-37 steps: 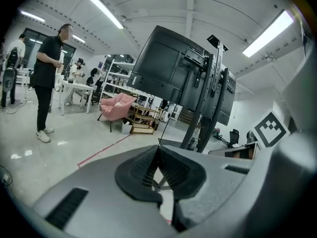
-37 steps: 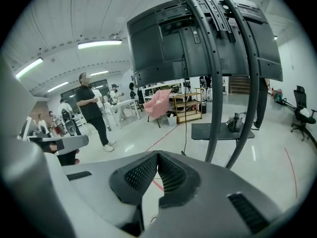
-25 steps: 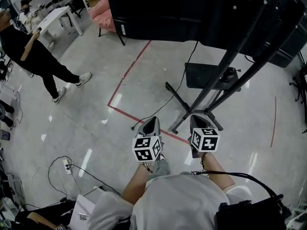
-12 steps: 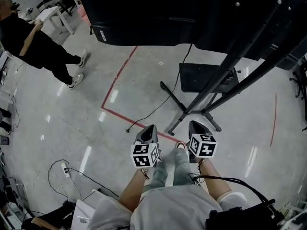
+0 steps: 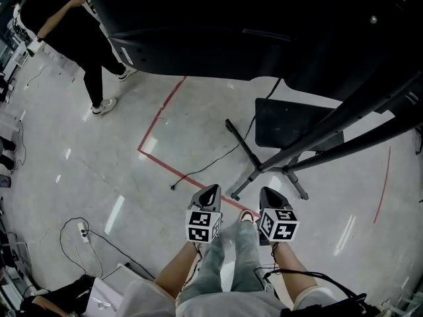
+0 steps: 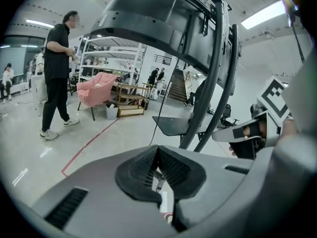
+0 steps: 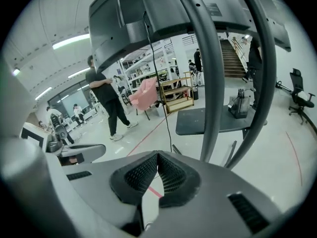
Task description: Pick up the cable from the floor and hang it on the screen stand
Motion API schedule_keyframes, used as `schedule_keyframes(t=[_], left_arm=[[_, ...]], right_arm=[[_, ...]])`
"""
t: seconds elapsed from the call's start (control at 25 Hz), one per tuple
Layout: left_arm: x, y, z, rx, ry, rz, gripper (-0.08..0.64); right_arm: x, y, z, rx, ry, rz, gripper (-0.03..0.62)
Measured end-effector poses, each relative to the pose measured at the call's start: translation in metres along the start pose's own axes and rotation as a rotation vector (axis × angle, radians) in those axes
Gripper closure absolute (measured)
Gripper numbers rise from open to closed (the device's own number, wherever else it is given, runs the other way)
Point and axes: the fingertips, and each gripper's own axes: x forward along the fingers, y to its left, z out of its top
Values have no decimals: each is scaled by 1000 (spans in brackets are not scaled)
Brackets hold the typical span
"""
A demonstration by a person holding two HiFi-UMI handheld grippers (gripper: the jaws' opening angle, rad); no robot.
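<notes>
A thin black cable (image 5: pixel 218 158) lies on the grey floor. Its loose plug end (image 5: pixel 173 187) is ahead and to the left of my left gripper (image 5: pixel 210 191), and the cable runs up behind the big black screen (image 5: pixel 218 18). The screen stand (image 5: pixel 330 127) slants down to floor legs (image 5: pixel 246 152) and carries a dark shelf (image 5: pixel 291 125). My left gripper (image 6: pixel 157 150) is shut with nothing in it. Beside it my right gripper (image 5: pixel 269 193) is shut and holds nothing either (image 7: pixel 157 155). Both hang in the air in front of the stand. The cable (image 7: pixel 166 110) drops from the screen.
A person in black (image 5: pixel 69 18) stands at the upper left. Red tape (image 5: pixel 158 121) marks the floor. A white power strip (image 5: pixel 82 230) with its own wire lies at the lower left. A pink chair (image 6: pixel 96 89) and shelves stand far off.
I have stepped closer to the stand, so the screen fills more of the top. Both grippers sit lower in the head view, still shut. The person in black has shifted at the upper left.
</notes>
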Motion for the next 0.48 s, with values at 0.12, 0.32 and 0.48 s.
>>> schedule_keyframes(t=[0.12,0.32,0.48], left_arm=[[45,12,-20,17,-1,-15,557],[121,41,-58,16,-9,19,557],[172,50,-92,7,-12,13,555]], right_arm=[[29,-15,-17,17,14,2,574],[94,-43,-48,46,28,-4,574],[135,-65,-72,52,25,-8,574]])
